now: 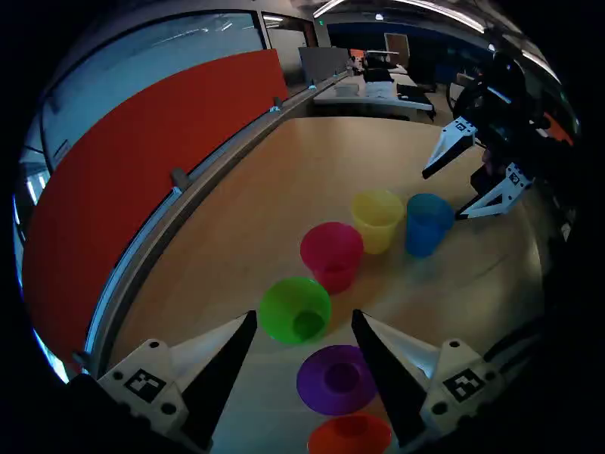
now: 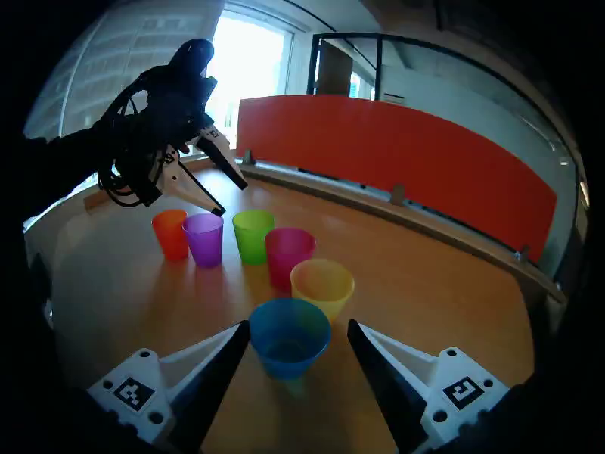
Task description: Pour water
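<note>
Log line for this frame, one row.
left gripper: open, near purple plastic cup | right gripper: open, facing blue plastic cup | no cup held

Wooden table [image 1: 333,159], red partition [image 1: 151,166], bright window [image 2: 249,53]

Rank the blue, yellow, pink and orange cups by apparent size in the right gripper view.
1. blue cup
2. yellow cup
3. pink cup
4. orange cup
The order follows nearness to the camera, so true sizes are unsure; they may well match.
</note>
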